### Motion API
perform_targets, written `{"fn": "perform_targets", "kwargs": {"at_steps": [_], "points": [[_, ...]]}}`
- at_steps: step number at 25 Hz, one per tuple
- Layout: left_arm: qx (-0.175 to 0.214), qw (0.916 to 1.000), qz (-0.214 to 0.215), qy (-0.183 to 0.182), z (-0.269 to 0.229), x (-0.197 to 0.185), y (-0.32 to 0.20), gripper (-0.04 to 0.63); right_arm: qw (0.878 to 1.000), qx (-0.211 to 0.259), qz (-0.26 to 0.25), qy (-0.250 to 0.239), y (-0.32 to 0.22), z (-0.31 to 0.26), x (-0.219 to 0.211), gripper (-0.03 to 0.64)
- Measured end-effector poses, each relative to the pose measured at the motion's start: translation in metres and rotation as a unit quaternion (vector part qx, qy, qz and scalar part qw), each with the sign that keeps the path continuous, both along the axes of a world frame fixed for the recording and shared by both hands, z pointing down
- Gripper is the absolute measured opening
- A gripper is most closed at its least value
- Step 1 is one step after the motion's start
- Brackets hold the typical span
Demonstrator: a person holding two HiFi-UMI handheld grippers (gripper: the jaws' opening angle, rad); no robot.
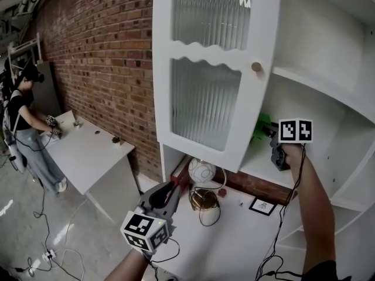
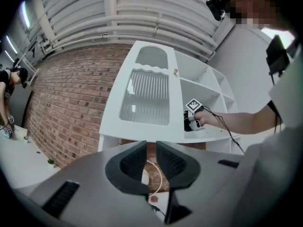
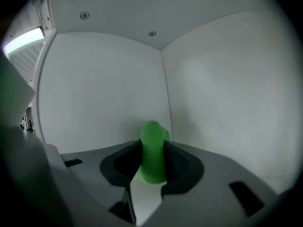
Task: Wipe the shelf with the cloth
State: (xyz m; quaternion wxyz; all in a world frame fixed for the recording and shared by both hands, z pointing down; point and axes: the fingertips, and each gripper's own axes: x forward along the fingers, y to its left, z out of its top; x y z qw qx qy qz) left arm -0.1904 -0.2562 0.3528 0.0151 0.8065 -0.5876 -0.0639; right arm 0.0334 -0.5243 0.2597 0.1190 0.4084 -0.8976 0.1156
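The green cloth [image 1: 260, 127] lies bunched on the white cabinet's middle shelf [image 1: 265, 164], behind the open door. My right gripper [image 1: 268, 133] reaches into that shelf and is shut on the cloth. In the right gripper view the cloth [image 3: 152, 135] stands pinched between the two jaws of the right gripper [image 3: 153, 150], facing the shelf's white back corner. My left gripper [image 1: 174, 187] hangs low over the white table, below the door, shut with nothing in it. The left gripper view has the left gripper [image 2: 151, 148] pointing up at the cabinet, with the right gripper [image 2: 191, 120] seen on the shelf [image 2: 208, 135].
The glass-paned cabinet door [image 1: 205, 69] swings out left, its knob [image 1: 256, 67] above my right arm. Under it sit a white ball ornament [image 1: 202, 170], a gold ring stand [image 1: 203, 199] and a small framed picture [image 1: 262, 205]. A person [image 1: 23, 116] works at a far-left table by the brick wall.
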Motion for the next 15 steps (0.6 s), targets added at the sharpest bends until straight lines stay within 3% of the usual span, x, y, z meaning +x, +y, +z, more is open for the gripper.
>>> {"fn": "perform_targets", "kwargs": {"at_steps": [4, 8, 15], "points": [[-0.002, 0.9998, -0.022, -0.001, 0.002, -0.019, 0.004, 0.061, 0.996, -0.045, 0.017, 0.073, -0.029, 0.029, -0.001, 0.12], [-0.002, 0.9996, -0.027, 0.001, 0.003, -0.024, 0.003, 0.061, 0.99, -0.091, 0.022, 0.109, -0.041, 0.051, 0.002, 0.118], [-0.004, 1.0, -0.005, 0.002, 0.005, -0.007, -0.005, 0.061, 0.976, -0.095, 0.036, 0.193, -0.033, 0.064, 0.028, 0.115]]}}
